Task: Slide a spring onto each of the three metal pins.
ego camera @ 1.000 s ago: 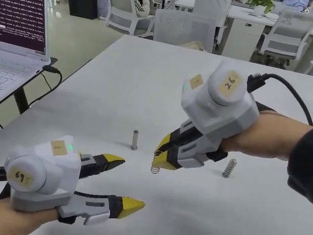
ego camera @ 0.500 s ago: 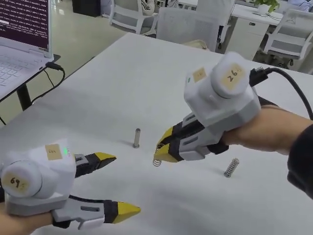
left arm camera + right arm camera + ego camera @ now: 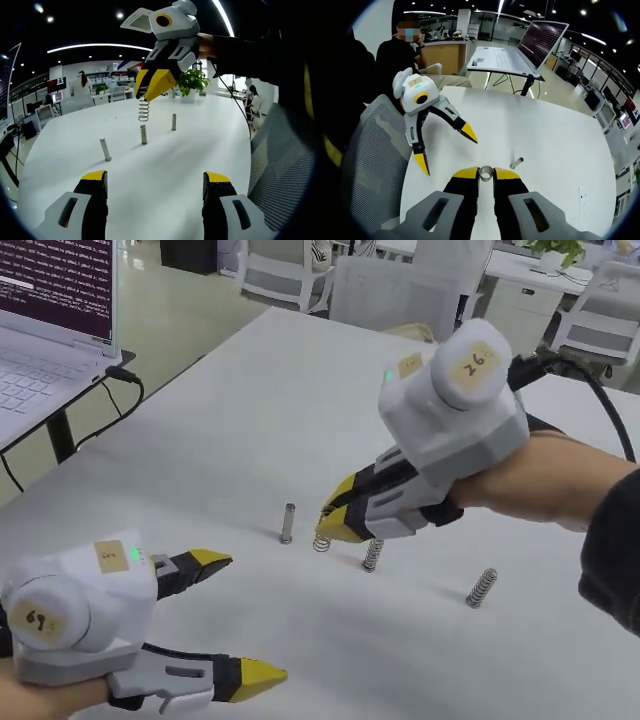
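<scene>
My right gripper (image 3: 335,524) is shut on a small steel spring (image 3: 321,541), which hangs from its yellow tips just above the white table (image 3: 200,440). A bare metal pin (image 3: 288,523) stands upright a little to the left of that spring. Two more springs stand upright, apparently on pins: one (image 3: 373,555) under the right gripper, one (image 3: 481,587) further right. My left gripper (image 3: 237,617) stays open at the near left, with nothing between its jaws. The right gripper view has the held spring (image 3: 485,174) between the shut jaws and the bare pin (image 3: 516,163) just beyond.
An open laptop (image 3: 50,330) sits on a stand off the table's left edge, its cable hanging down. Office chairs (image 3: 390,295) line the far edge. A black cable (image 3: 590,380) trails from the right gripper. A person stands behind the left gripper (image 3: 445,135).
The right gripper has carried the spring off the table and closer to the bare pin, which uncovers the upright spring beneath it. The left gripper has stayed open and in place.
</scene>
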Demonstrator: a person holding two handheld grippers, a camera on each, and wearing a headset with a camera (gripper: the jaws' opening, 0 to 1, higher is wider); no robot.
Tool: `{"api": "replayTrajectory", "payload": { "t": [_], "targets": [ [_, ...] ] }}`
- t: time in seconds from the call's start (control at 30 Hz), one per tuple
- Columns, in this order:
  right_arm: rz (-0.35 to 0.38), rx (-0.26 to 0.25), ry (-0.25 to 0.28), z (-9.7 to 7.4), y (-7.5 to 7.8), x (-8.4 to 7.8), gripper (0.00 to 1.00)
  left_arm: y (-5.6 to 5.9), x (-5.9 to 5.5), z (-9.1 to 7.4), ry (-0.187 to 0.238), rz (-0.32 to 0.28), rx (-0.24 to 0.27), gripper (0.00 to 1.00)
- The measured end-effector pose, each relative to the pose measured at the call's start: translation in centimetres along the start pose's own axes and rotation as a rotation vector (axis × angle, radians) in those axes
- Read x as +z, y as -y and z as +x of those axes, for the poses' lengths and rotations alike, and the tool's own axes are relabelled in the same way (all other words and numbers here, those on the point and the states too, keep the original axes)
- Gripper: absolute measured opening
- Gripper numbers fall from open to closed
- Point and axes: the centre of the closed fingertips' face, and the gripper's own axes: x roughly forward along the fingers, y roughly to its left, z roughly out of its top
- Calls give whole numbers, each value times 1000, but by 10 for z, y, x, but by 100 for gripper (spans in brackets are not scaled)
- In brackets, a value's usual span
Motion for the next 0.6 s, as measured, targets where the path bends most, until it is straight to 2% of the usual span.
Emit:
{"api": "replayTrajectory", "payload": {
  "t": [0.3,0.6],
  "targets": [
    [14,-18,9,6,26,11,8,1,-3,-1,-4,-8,2,72],
    [43,-16,4,20,46,11,8,-1,-6,-5,-8,-11,11,72]
  ]
}}
